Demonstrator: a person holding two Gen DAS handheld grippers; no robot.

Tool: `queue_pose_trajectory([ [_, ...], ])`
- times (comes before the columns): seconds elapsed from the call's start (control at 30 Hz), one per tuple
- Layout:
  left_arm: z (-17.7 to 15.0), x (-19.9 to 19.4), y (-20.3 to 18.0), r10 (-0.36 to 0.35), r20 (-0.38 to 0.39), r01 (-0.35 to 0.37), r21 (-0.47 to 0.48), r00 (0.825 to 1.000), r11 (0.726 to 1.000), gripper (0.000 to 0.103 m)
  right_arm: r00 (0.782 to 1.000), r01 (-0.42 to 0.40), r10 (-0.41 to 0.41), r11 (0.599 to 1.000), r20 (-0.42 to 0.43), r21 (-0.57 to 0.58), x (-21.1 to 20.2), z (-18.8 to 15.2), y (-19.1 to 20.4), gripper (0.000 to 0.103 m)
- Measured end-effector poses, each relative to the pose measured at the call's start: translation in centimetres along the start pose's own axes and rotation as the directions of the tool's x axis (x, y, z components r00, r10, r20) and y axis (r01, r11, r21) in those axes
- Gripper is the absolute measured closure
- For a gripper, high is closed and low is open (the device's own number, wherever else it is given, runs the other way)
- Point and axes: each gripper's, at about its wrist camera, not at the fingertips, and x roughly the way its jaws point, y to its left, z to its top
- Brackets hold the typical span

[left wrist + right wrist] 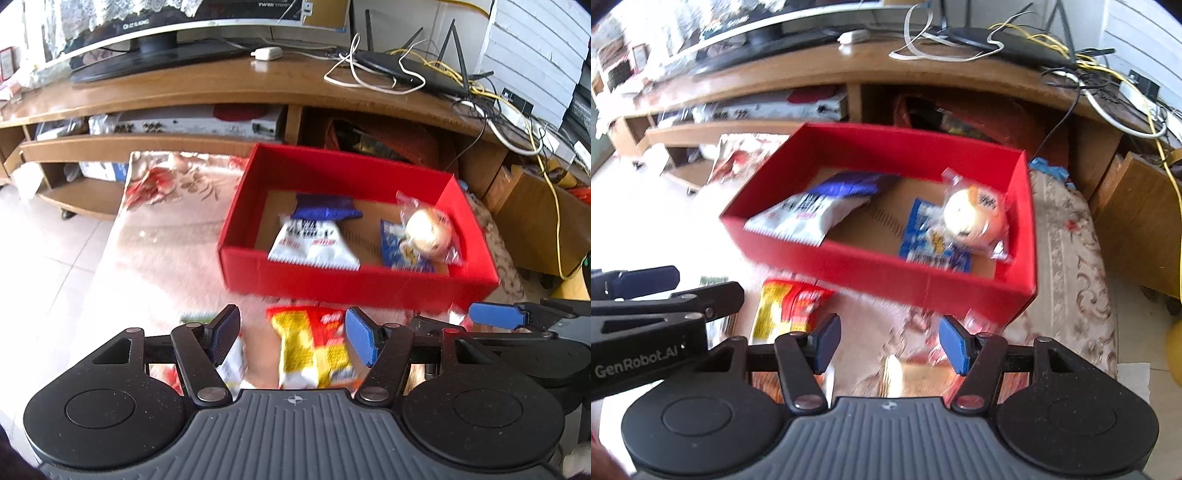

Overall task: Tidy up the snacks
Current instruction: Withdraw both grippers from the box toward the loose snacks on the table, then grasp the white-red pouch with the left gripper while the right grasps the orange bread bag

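Observation:
A red box (pixel 354 284) stands on a flowered rug and holds a white and blue packet (pixel 314 243), a small blue packet (pixel 397 247) and a wrapped round bun (pixel 428 230). In front of the box lies a yellow and red snack packet (pixel 310 347). My left gripper (pixel 293 336) hangs open over it, its pads to either side and not pressing. My right gripper (pixel 891 345) is also open, above a pale packet (pixel 895 373) on the rug near the box's (pixel 923 280) front wall. The yellow and red packet (pixel 786 310) lies to its left.
A wooden TV stand (pixel 221 88) with a screen, a router (pixel 410 70) and loose cables runs behind the box. A green packet (pixel 197 317) lies left of the left gripper. Pale floor tiles (pixel 55 251) lie beyond the rug's left edge.

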Motion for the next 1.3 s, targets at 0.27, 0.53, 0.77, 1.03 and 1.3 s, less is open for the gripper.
queue_pose_trajectory([
  [0.27, -3.6, -0.6, 1.8, 0.020, -0.057, -0.020, -0.009, 0.998, 1.000, 0.033, 0.998, -0.019, 0.012, 0.994, -0.066, -0.109, 0.7, -2.6, 2.8, 0.043],
  [0.53, -6.4, -1.2, 4.0, 0.009, -0.118, -0.015, -0.047, 0.993, 0.999, 0.030, 0.991, -0.076, 0.053, 0.978, -0.122, -0.194, 1.1, -4.4, 5.0, 0.043],
  [0.77, -7.9, -1.9, 5.1, -0.064, -0.148, 0.054, -0.072, 0.987, 0.996, 0.016, 0.988, -0.115, 0.090, 0.973, -0.126, -0.201, 1.6, -3.1, 5.2, 0.036],
  [1.03, -9.1, -1.5, 4.7, -0.105, -0.197, 0.103, -0.017, 0.975, 0.995, 0.015, 0.972, -0.202, 0.163, 0.947, -0.168, -0.249, 3.4, -1.2, 6.6, 0.034],
  [1.3, -9.6, -1.1, 4.4, -0.124, -0.224, 0.129, 0.005, 0.967, 0.992, 0.014, 0.953, -0.269, 0.198, 0.902, -0.228, -0.338, 4.4, -2.1, 9.5, 0.029],
])
